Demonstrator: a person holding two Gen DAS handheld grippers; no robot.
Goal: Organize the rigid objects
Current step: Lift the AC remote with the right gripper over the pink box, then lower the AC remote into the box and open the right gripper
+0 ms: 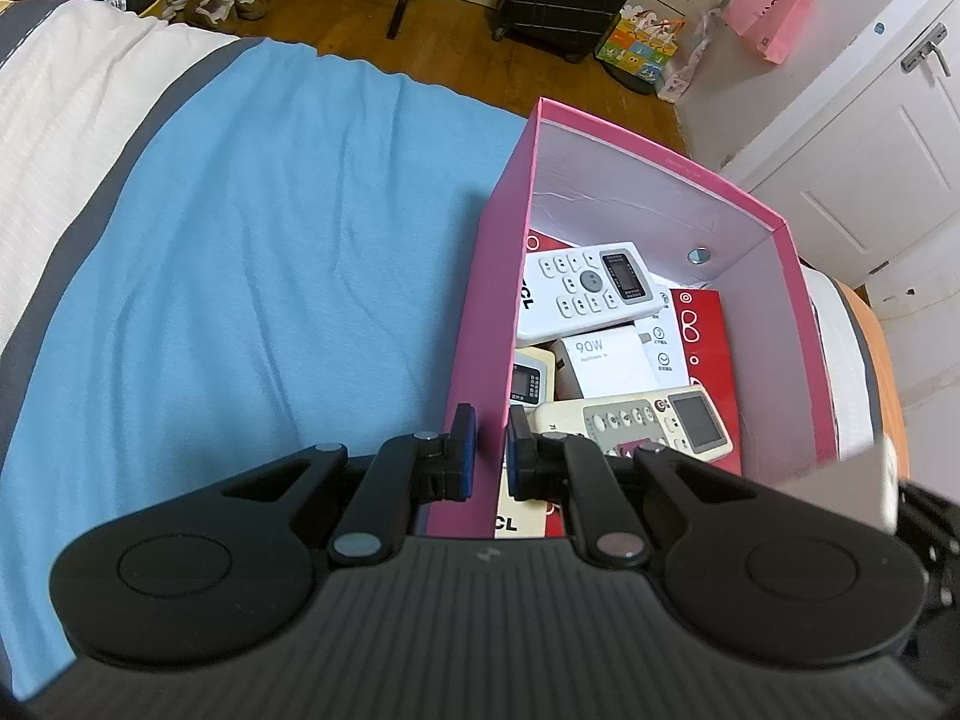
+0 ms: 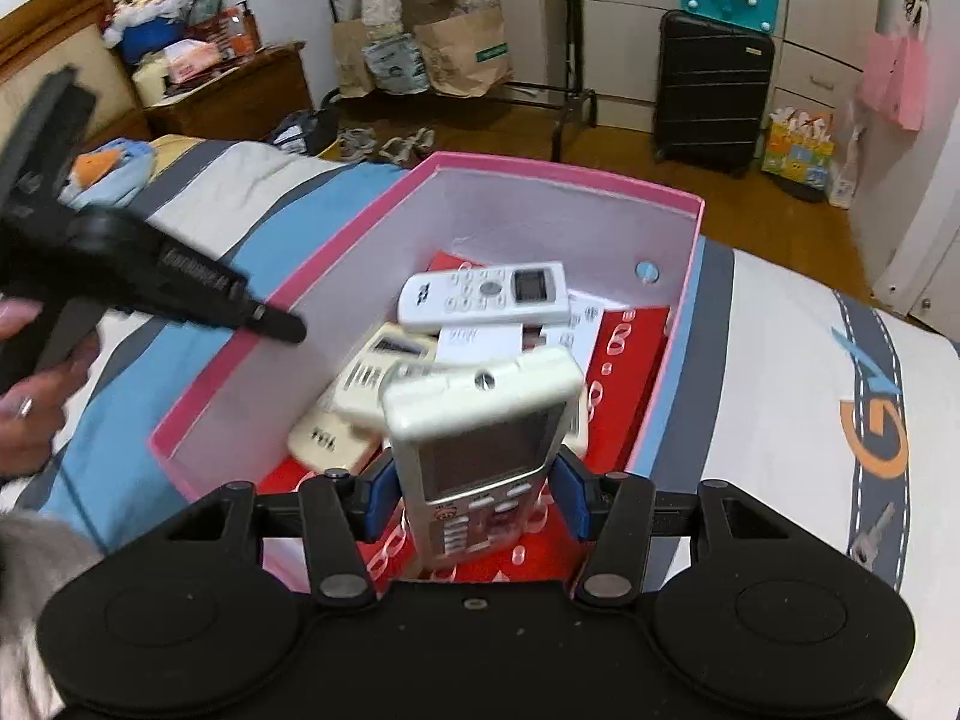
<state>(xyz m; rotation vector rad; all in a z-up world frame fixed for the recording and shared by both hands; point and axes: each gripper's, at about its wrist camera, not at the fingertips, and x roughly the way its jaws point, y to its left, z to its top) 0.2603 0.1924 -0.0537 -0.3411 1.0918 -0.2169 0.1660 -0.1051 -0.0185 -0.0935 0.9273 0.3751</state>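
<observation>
A pink box (image 1: 654,156) (image 2: 384,204) stands on the bed and holds several remote controls on red packaging. A white remote (image 1: 591,291) (image 2: 486,294) lies at its far end, cream remotes (image 1: 660,420) (image 2: 372,378) nearer. My left gripper (image 1: 491,450) is shut on the box's left wall near the front corner, one finger outside, one inside. My right gripper (image 2: 474,501) is shut on a silver-white remote (image 2: 480,438) and holds it tilted above the box's near end. The left gripper also shows in the right wrist view (image 2: 180,294).
The bed has a blue, white and grey striped cover (image 1: 270,252). A key (image 2: 873,534) lies on the cover right of the box. Beyond the bed are a black suitcase (image 2: 711,84), paper bags (image 2: 462,51), shoes and a wooden nightstand (image 2: 240,90).
</observation>
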